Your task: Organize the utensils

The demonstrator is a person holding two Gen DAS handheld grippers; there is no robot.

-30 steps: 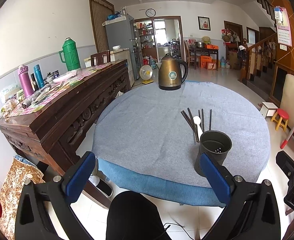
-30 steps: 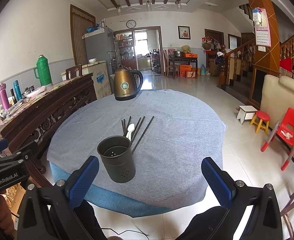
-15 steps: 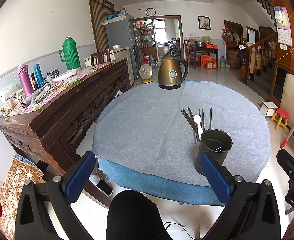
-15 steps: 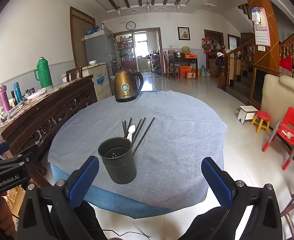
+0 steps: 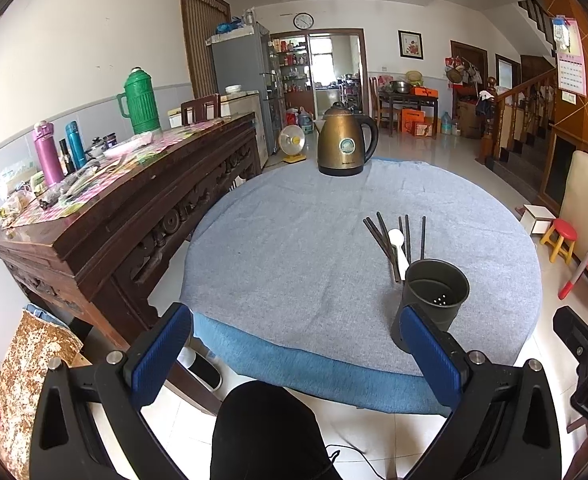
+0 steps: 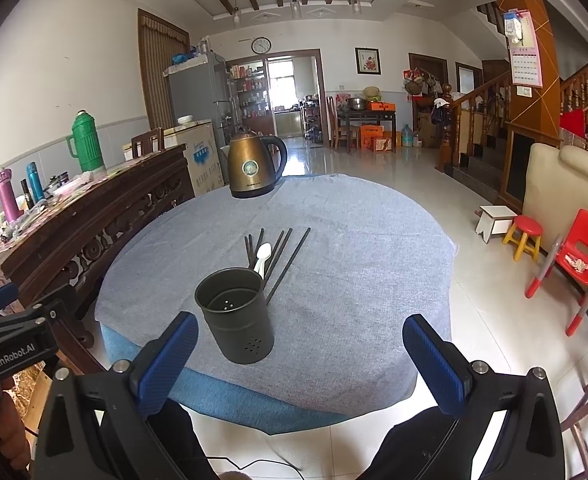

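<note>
- Blue-padded left tongs (image 5: 294, 354) are hanging released at the near edge of the counter (image 5: 286, 240), jaws spread wide and gripping nothing.
- Right tongs (image 6: 300, 358) are likewise gaping wide and empty, hovering off the counter's near edge; the left tongs are showing at the left border of the right wrist view.
- Just past the right tongs' left pad, a dark metal cup (image 6: 236, 314) is standing upright on the grey cloth (image 6: 354, 240), its holed bottom showing through the open mouth; in the left wrist view it is sitting behind the right pad (image 5: 430, 350).
- Beyond the cup, dark chopsticks (image 6: 290, 258) are lying loosely fanned on the cloth, their near ends hidden behind the cup's rim.
- Among them a white spoon (image 6: 263, 257) is lying bowl away, handle toward the cup.
- Farther off, a bronze kettle (image 6: 252, 170) is standing at the counter's far edge, well apart from the utensils.
- To the left, a carved wooden sideboard (image 5: 106, 216) is carrying a green thermos (image 5: 140, 100) and bottles.
</note>
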